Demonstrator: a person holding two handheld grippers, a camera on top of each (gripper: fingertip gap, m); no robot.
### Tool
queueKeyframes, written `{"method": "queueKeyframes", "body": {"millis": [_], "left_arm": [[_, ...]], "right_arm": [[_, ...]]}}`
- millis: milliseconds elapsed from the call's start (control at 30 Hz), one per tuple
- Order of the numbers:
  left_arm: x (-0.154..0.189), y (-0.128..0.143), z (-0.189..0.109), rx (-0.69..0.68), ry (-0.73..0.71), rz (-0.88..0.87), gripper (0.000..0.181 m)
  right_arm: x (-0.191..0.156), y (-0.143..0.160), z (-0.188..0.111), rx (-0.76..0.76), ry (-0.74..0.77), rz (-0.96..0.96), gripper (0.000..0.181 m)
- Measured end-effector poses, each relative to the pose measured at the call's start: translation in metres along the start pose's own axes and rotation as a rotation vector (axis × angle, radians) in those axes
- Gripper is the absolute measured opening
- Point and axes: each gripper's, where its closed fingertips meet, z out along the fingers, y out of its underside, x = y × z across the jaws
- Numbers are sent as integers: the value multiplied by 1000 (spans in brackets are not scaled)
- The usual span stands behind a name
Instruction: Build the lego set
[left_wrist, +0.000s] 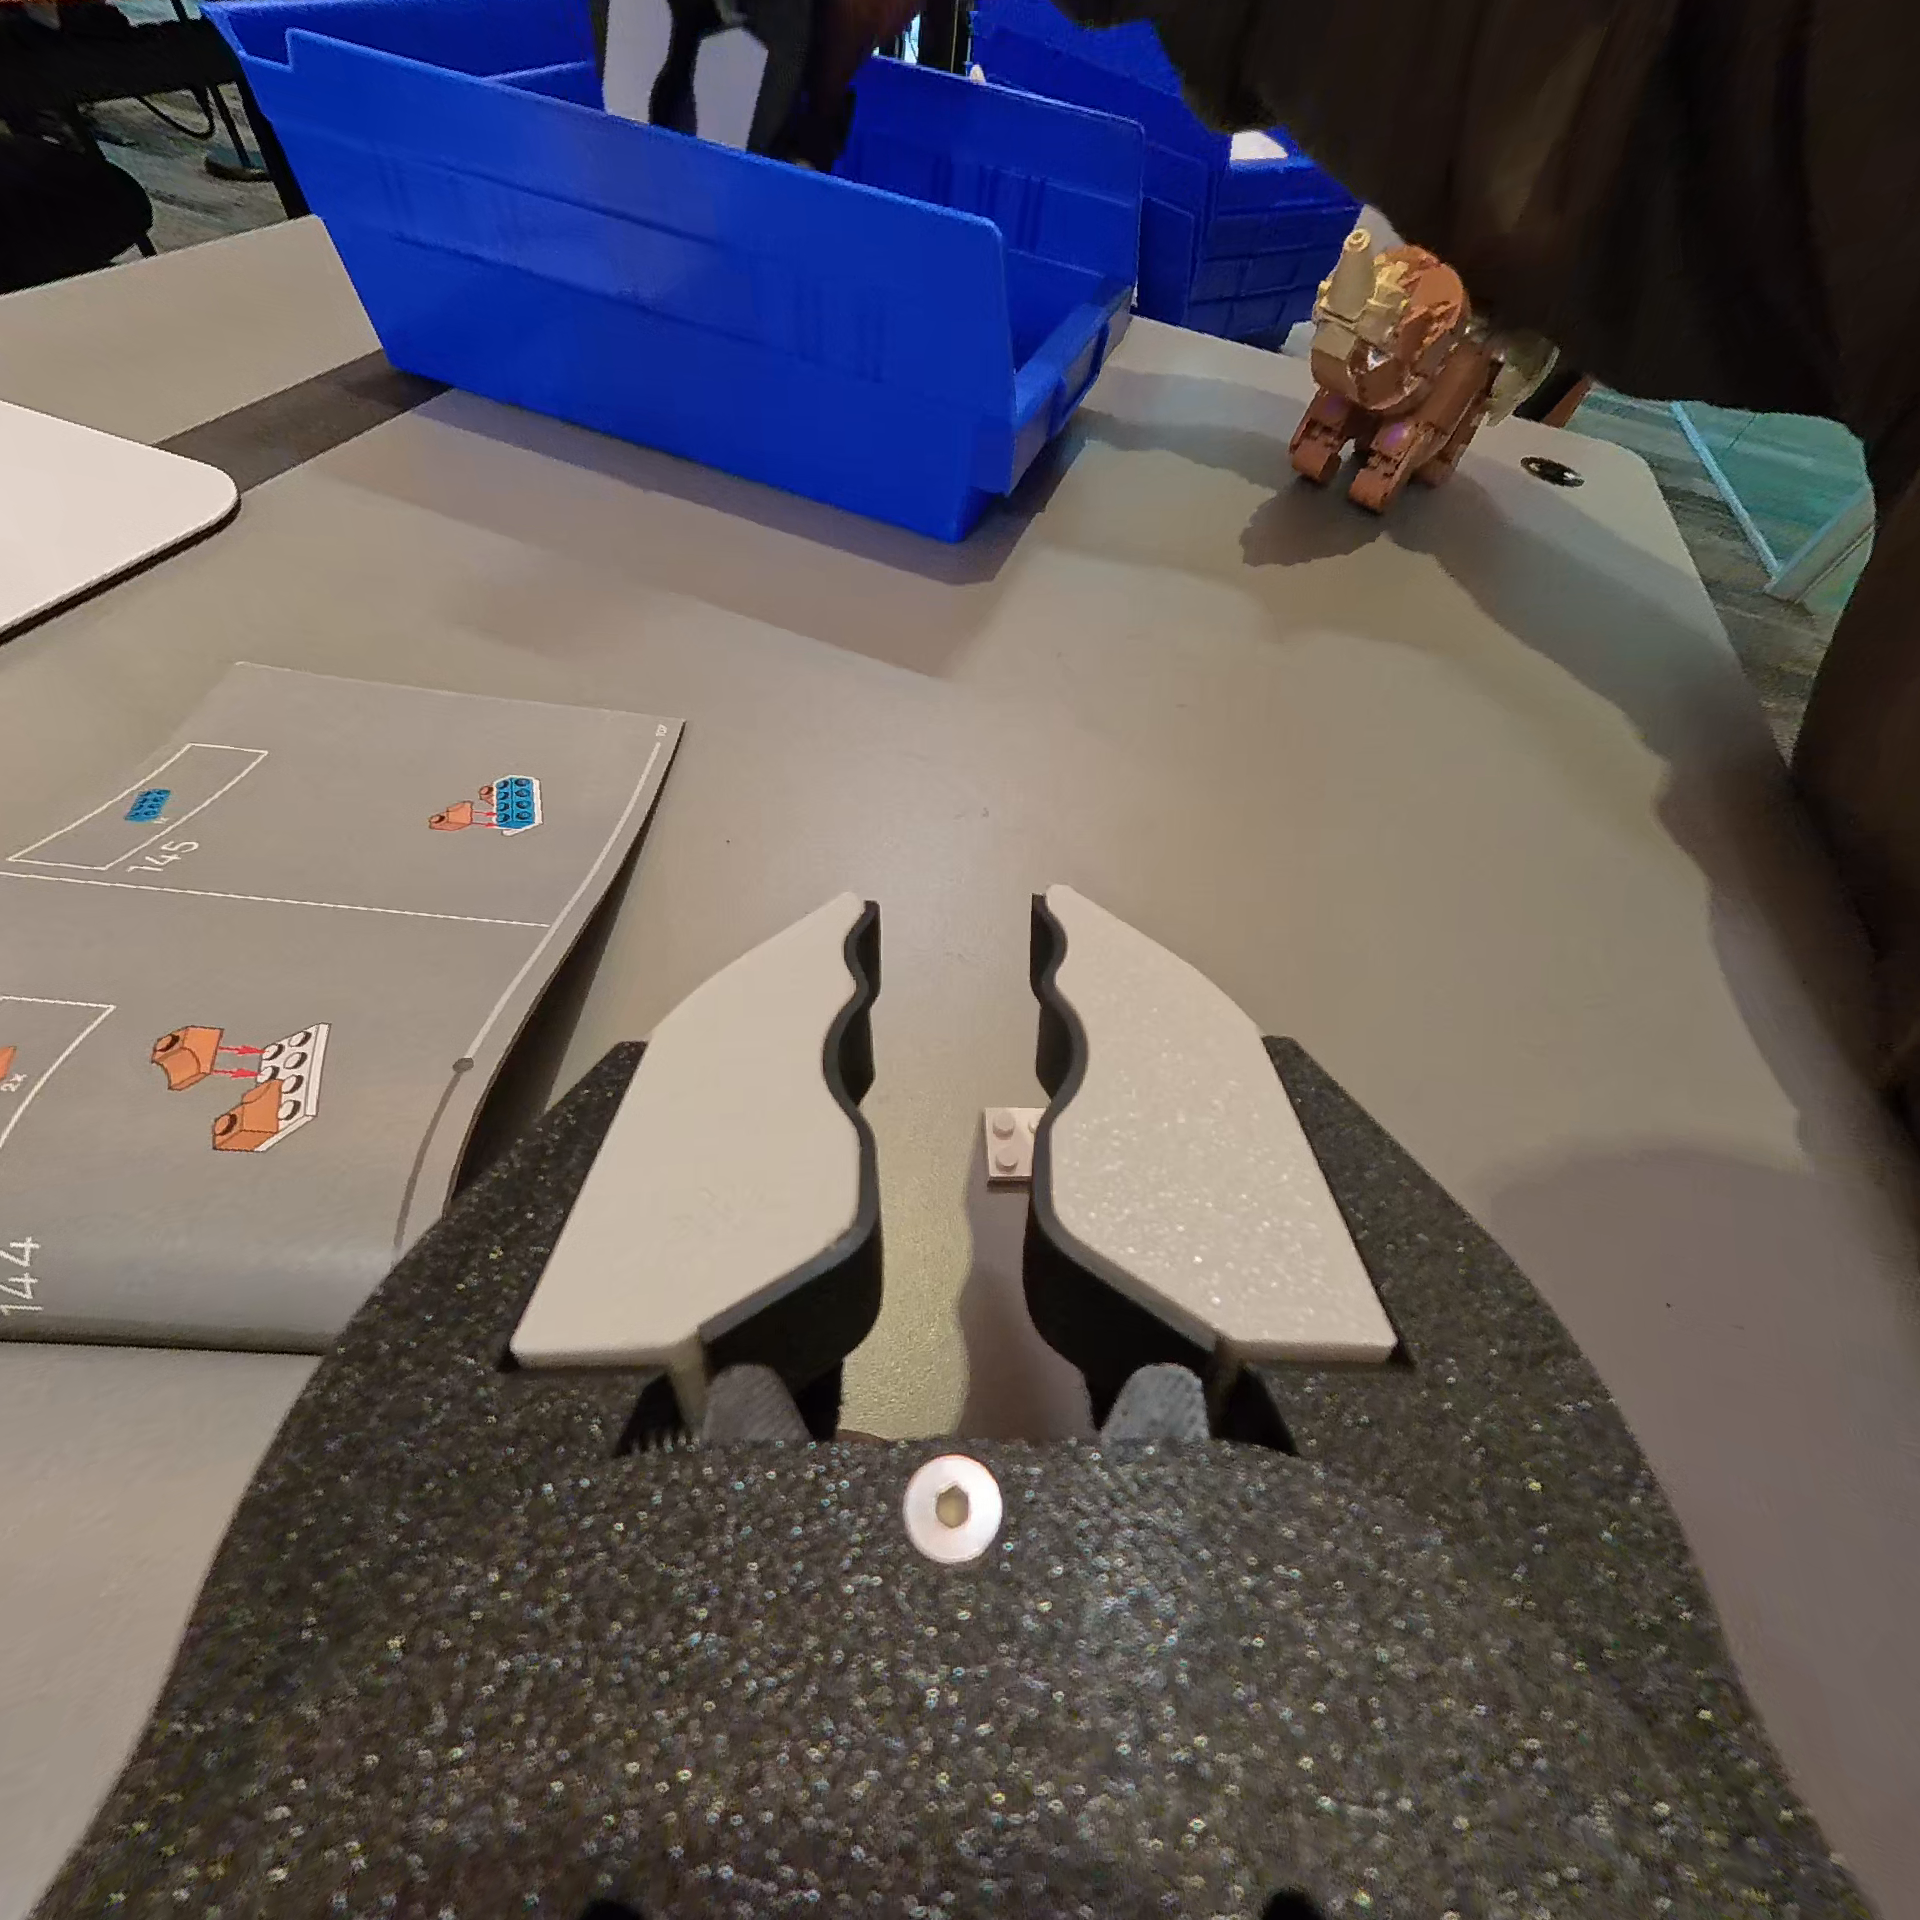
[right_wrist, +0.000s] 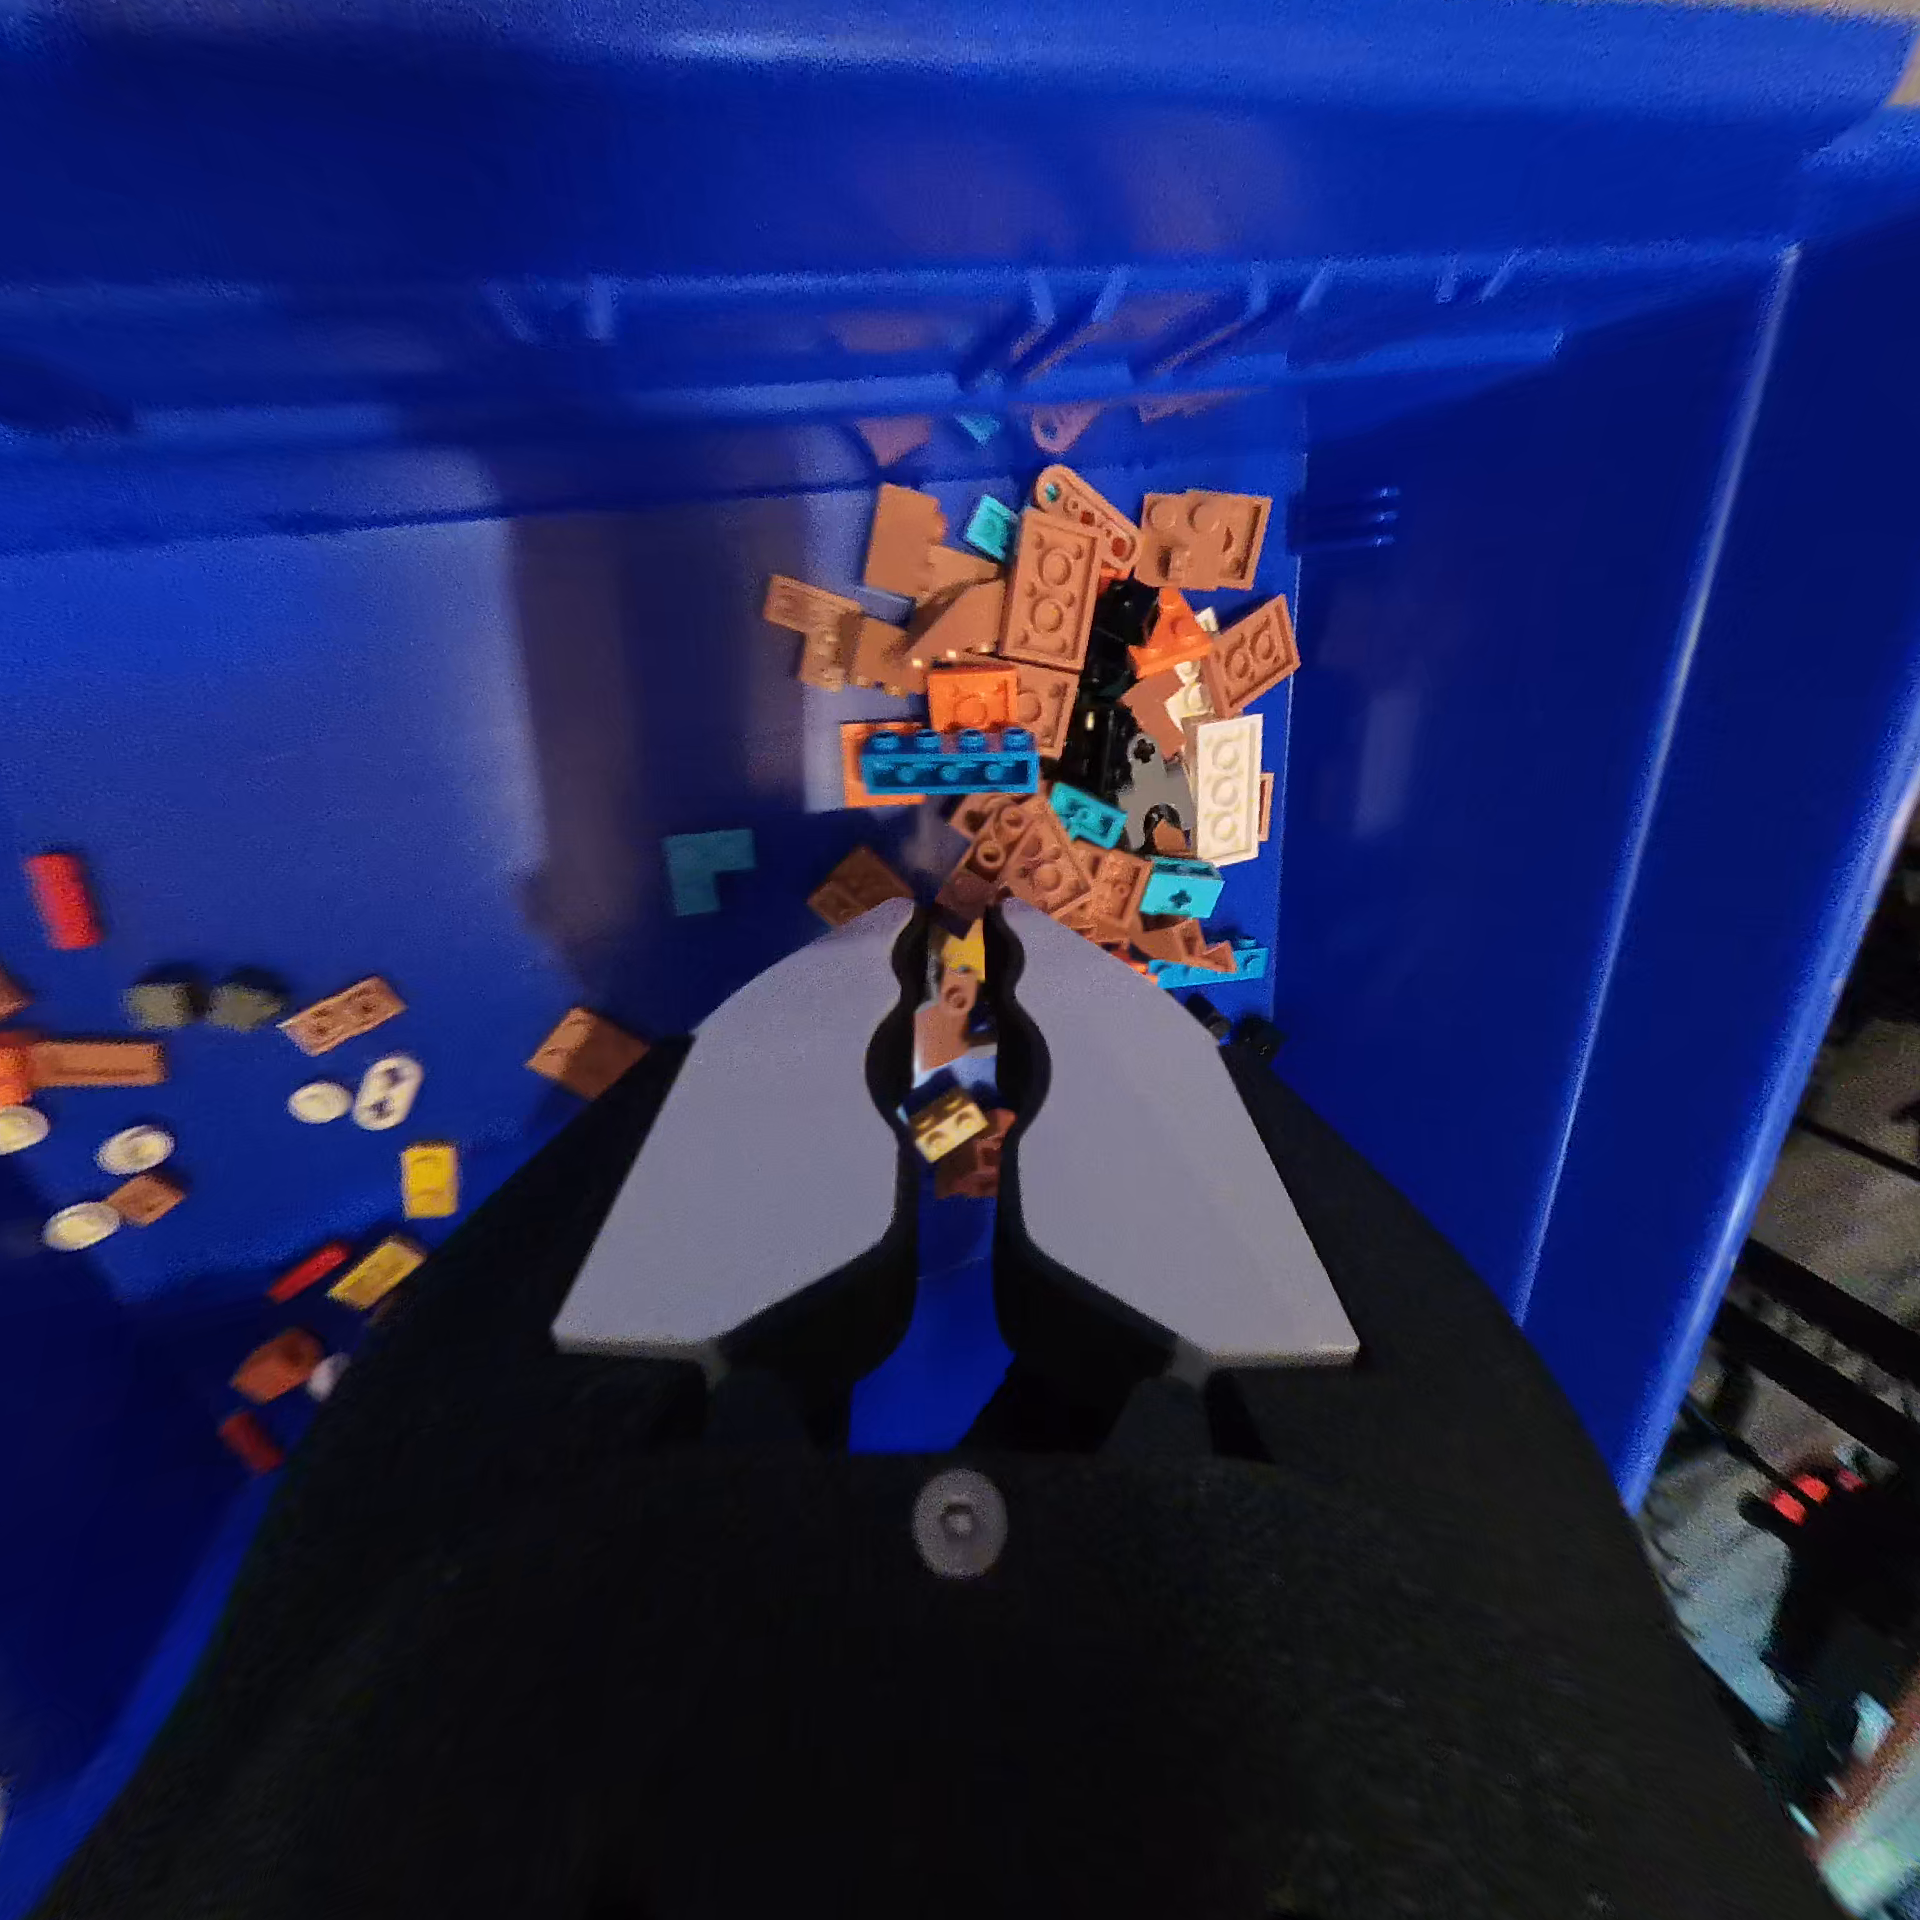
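Observation:
My left gripper (left_wrist: 954, 914) is open and empty, low over the grey table (left_wrist: 1195, 748). A small light grey plate (left_wrist: 1010, 1143) lies on the table between its fingers, partly under the right finger. A brown lego animal model (left_wrist: 1387, 379) stands at the far right of the table. My right gripper (right_wrist: 961, 912) is inside a blue bin (right_wrist: 416, 675), at the near edge of a pile of brown, orange, teal, white and black bricks (right_wrist: 1060, 707). Its jaws stand a narrow gap apart, with a small dark brown brick (right_wrist: 964, 894) pinched between the tips.
An open instruction booklet (left_wrist: 312, 987) lies to the left of the left gripper, with a white pad (left_wrist: 83, 509) beyond it. Blue bins (left_wrist: 675, 291) stand at the back of the table. A dark sleeve (left_wrist: 1662, 187) reaches over the model. Several loose pieces (right_wrist: 343, 1013) are scattered on the bin floor. My hands' fingertips stand some 40 cm from each other.

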Motion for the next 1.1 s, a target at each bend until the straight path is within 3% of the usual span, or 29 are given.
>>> {"method": "queueKeyframes", "body": {"millis": [267, 400, 633, 900, 1100], "left_arm": [[1, 1, 1, -10, -3, 15, 27], [3, 3, 2, -23, -7, 31, 27], [2, 3, 1, -24, -14, 29, 27], [1, 2, 1, -18, -3, 12, 27], [-1, 0, -1, -2, 5, -22, 27]], "right_arm": [[-45, -25, -65, 241, -108, 48, 10], [-55, -31, -76, 277, -128, 74, 10], [-59, -35, -69, 264, -135, 62, 10], [-66, -21, -35, 125, -139, 11, 10], [-67, -21, -24, 107, -141, 1, 12]]}}
